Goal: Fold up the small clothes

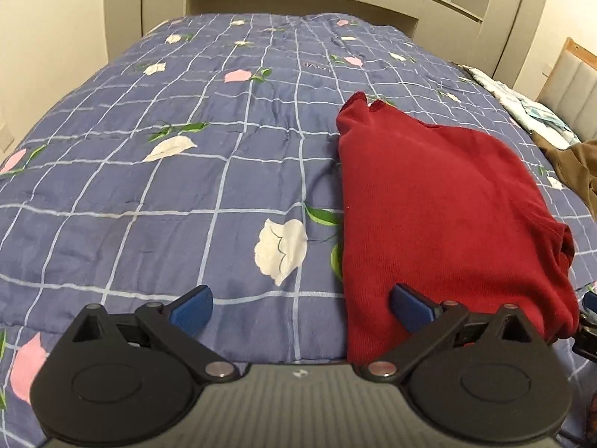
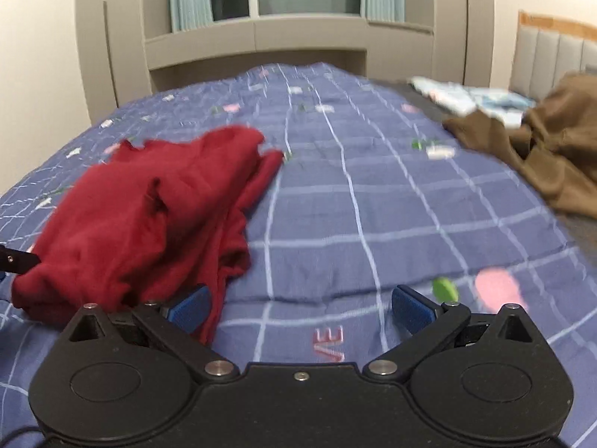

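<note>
A red garment (image 1: 440, 205) lies folded on the blue checked quilt (image 1: 186, 194) of the bed, with a brown garment (image 2: 552, 156) and a pale patterned cloth (image 2: 470, 99) well apart toward the headboard side. The left gripper (image 1: 300, 308) hovers with its jaws spread wide and empty, one blue pad (image 1: 410, 308) over the red garment's near edge. The right gripper (image 2: 300, 308) also has its jaws wide open and holds nothing, its left pad (image 2: 190, 308) just beside the garment's bunched end; that view is blurred.
</note>
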Demonstrator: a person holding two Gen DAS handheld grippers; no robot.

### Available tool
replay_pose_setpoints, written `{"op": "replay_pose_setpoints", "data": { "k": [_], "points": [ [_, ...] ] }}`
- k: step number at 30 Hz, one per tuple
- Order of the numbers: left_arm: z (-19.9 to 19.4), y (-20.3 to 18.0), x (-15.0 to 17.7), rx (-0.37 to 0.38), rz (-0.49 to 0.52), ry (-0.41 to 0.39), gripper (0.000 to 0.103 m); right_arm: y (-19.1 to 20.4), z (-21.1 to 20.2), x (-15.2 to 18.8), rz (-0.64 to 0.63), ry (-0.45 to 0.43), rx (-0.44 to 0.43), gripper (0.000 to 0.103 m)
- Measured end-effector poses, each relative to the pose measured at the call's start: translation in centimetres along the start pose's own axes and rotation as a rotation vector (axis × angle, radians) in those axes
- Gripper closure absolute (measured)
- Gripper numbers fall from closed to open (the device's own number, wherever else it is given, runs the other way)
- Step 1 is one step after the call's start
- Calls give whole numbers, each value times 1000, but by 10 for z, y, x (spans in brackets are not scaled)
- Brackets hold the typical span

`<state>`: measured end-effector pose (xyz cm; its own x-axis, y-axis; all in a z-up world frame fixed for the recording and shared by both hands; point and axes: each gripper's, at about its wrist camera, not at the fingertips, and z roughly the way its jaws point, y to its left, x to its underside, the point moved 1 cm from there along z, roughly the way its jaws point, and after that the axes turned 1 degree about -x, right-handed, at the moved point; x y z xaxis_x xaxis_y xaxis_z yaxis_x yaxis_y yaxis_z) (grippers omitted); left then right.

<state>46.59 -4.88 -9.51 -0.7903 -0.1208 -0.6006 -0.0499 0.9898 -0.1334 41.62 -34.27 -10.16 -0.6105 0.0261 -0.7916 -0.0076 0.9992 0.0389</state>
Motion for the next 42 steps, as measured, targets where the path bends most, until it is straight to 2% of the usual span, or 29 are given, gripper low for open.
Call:
{"op": "replay_pose_setpoints", "data": {
  "k": [3, 7, 9, 12, 18, 19, 22, 42],
  "points": [
    [-8, 3, -6, 17, -50, 28, 1, 2, -14, -9, 3, -36, -16, 0],
    [-20, 0, -6, 87, -60, -7, 1, 8, -25, -40, 49, -123, -66, 0],
    [-20, -5, -4, 84, -40, -3, 1, 15, -23, -54, 50, -150, -117, 0],
    [-13, -12, 2, 47, 1, 21, 1, 27, -10, -63, 30, -135, -145, 0],
    [-8, -12, 8, 35, 4, 44, 1, 22, 31, -40, 73, 5, -80, 0],
    [-6, -12, 8, 38, 6, 50, 1, 16, 35, -33, 104, 16, -98, 1],
    [-1, -12, 11, 32, 16, 67, 0, 4, 38, -21, 185, 6, -146, 0],
    [-1, -13, 20, 14, 57, 37, 0, 1, 36, -12, 195, -30, -159, 0]
  ]
}}
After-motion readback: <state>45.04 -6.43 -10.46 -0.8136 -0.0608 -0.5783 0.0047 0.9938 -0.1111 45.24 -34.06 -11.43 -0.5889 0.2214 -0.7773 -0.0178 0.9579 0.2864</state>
